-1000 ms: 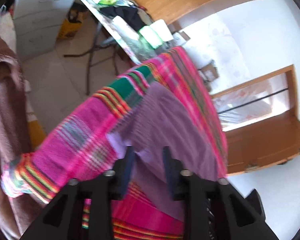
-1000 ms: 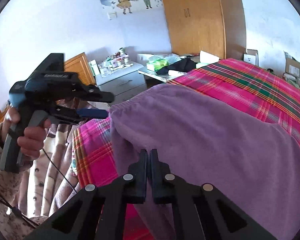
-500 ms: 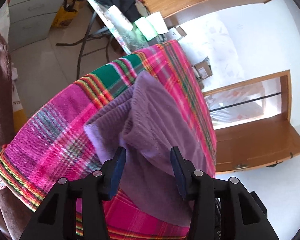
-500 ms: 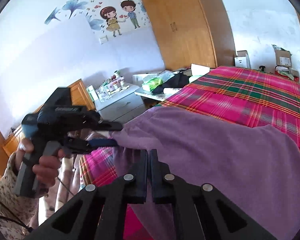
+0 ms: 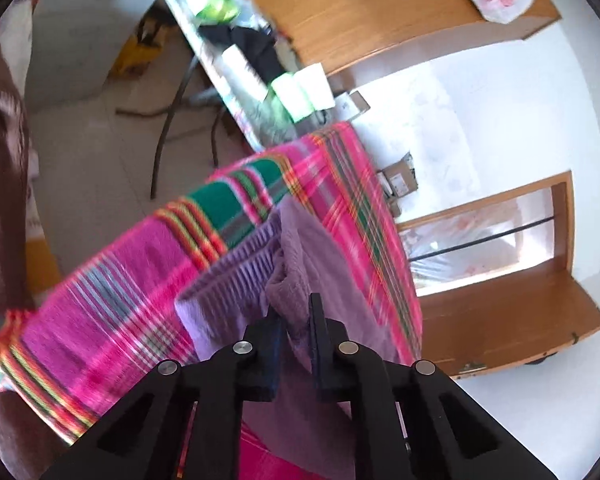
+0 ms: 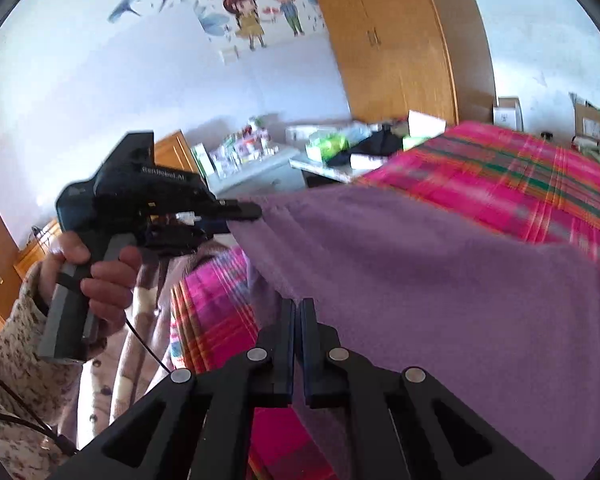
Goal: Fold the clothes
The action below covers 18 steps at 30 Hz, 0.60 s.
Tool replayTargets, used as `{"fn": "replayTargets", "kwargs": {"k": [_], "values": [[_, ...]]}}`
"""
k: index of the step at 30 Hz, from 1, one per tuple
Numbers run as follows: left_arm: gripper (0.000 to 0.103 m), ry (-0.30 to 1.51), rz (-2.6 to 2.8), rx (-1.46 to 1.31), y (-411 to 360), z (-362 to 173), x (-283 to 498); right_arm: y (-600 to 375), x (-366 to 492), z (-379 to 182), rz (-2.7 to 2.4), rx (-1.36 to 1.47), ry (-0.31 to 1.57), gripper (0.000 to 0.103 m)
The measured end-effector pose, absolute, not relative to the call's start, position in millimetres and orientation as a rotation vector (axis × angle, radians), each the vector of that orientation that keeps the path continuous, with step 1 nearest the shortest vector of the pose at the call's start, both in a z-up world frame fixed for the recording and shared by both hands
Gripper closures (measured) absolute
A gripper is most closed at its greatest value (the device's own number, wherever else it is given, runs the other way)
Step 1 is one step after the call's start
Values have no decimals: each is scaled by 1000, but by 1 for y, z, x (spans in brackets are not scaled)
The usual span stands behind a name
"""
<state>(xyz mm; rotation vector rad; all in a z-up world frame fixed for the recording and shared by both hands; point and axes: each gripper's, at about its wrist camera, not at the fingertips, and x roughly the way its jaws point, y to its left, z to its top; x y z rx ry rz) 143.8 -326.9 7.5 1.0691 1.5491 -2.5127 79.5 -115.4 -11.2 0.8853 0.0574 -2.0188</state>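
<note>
Fleece is what both my tools have hold of. At the left of the right wrist view, my left gripper [image 6: 242, 216] has just been closing and now pinches the ribbed waistband corner of the purple garment [image 6: 440, 280], lifted clear of the plaid bedspread [image 6: 540, 176]. Moving right, my right gripper [image 6: 297, 312] is clamped thin on the near hem, cloth pressed between its pads. The rest of the garment drapes down onto the bed. I judge it soft, light and floppy, with no stiffness of its own, so it will sag between my two holds unless I keep it taut. Gathered waistband and hem edges look the firmest places to grip; the fleece seems unlikely to slip.
</note>
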Motion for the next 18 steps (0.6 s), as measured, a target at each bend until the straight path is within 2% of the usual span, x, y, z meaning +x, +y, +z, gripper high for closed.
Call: {"fn": "replayTargets", "kwargs": {"k": [6, 15, 18], "values": [[92, 1524, -2396, 1175, -332, -20, 140, -120, 78, -26, -1983, 968, 83, 100], [88, 1466, -2403, 1248, -334, -19, 137, -107, 72, -19, -1952, 1010, 80, 97], [81, 1342, -2436, 1229, -333, -6, 139, -82, 63, 1, -1972, 992, 40, 89]]}}
